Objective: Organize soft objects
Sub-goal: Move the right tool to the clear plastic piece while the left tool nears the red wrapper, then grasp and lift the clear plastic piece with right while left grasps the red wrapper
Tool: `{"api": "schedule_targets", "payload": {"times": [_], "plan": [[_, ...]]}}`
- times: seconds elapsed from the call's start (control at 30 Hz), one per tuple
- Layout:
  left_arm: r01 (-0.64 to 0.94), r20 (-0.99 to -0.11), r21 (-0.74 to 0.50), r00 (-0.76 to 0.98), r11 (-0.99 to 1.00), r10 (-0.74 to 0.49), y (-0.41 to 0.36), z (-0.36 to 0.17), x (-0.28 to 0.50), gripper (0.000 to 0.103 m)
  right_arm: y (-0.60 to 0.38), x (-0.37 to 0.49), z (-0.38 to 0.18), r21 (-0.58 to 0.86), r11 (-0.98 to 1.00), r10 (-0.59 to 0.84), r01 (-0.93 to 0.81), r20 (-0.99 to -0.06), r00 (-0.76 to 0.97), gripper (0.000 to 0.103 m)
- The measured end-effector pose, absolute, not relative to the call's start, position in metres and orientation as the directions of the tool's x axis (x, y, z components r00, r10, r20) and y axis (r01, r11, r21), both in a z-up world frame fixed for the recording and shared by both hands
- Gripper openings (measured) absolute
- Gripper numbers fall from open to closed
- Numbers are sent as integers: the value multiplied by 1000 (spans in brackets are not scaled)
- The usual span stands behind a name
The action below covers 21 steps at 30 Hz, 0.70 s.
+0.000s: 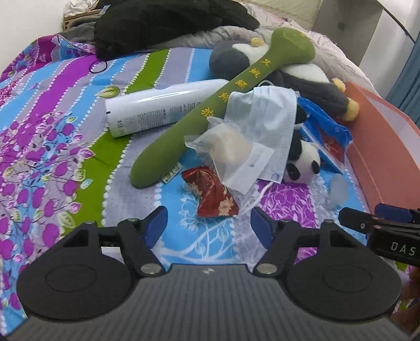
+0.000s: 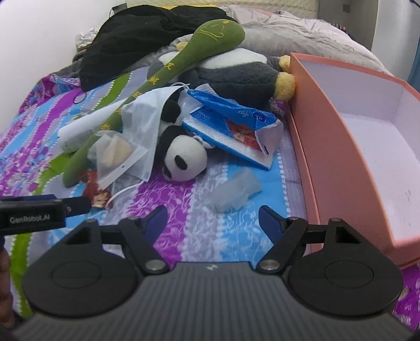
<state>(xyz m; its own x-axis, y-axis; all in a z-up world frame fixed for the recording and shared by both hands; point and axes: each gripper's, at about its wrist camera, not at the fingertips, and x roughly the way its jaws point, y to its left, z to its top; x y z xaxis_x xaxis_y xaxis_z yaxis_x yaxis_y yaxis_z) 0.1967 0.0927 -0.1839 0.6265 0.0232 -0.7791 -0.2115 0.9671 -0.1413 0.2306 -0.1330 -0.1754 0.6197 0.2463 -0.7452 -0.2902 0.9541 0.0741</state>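
Observation:
A heap of soft things lies on the flowered bedsheet (image 1: 52, 110). In it are a long green plush stick (image 1: 210, 105), a small panda plush (image 2: 183, 154), a large grey and white plush (image 2: 244, 73), a blue face mask (image 1: 265, 115), a red brocade pouch (image 1: 212, 194), a blue tissue pack (image 2: 231, 126) and a clear soft lump (image 2: 236, 191). My left gripper (image 1: 208, 225) is open just short of the red pouch, nothing between its pads. My right gripper (image 2: 212, 220) is open just short of the clear lump, also empty.
A salmon-pink open box (image 2: 367, 147) with a white inside stands along the right of the heap. A white tube (image 1: 162, 105) lies under the green stick. Black clothing (image 1: 162, 23) and a grey quilt (image 2: 288, 34) are piled at the far end of the bed.

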Motion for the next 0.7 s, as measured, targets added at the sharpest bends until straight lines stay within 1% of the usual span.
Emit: {"api": "schedule_targets", "payload": {"times": [0.07, 0.13, 0.3, 0.4, 0.47, 0.53, 0.67, 0.7], "plan": [[-217, -782, -143, 623, 966, 24, 93, -191, 205, 75, -132, 239, -181, 67, 958, 232, -278, -749, 620, 78], [-222, -784, -146, 620, 964, 24, 94, -198, 212, 70, -132, 248, -188, 79, 961, 232, -265, -754, 614, 78], [-241, -797, -155, 604, 958, 24, 96, -215, 229, 64, -134, 267, -203, 65, 971, 196, -229, -765, 614, 77], [-258, -798, -164, 602, 952, 26, 98, -222, 235, 62, -134, 275, -209, 71, 975, 187, -210, -771, 609, 68], [-263, -792, -175, 611, 949, 24, 99, -223, 237, 59, -134, 279, -213, 65, 977, 178, -206, -779, 601, 67], [-267, -791, -172, 611, 948, 28, 99, -224, 239, 52, -135, 283, -216, 81, 976, 187, -201, -783, 593, 61], [-284, -785, -194, 619, 939, 24, 103, -225, 241, 45, -133, 286, -219, 83, 976, 189, -200, -781, 596, 55], [-289, -784, -200, 620, 936, 24, 104, -225, 241, 40, -133, 286, -218, 80, 977, 186, -199, -779, 598, 51]]}}
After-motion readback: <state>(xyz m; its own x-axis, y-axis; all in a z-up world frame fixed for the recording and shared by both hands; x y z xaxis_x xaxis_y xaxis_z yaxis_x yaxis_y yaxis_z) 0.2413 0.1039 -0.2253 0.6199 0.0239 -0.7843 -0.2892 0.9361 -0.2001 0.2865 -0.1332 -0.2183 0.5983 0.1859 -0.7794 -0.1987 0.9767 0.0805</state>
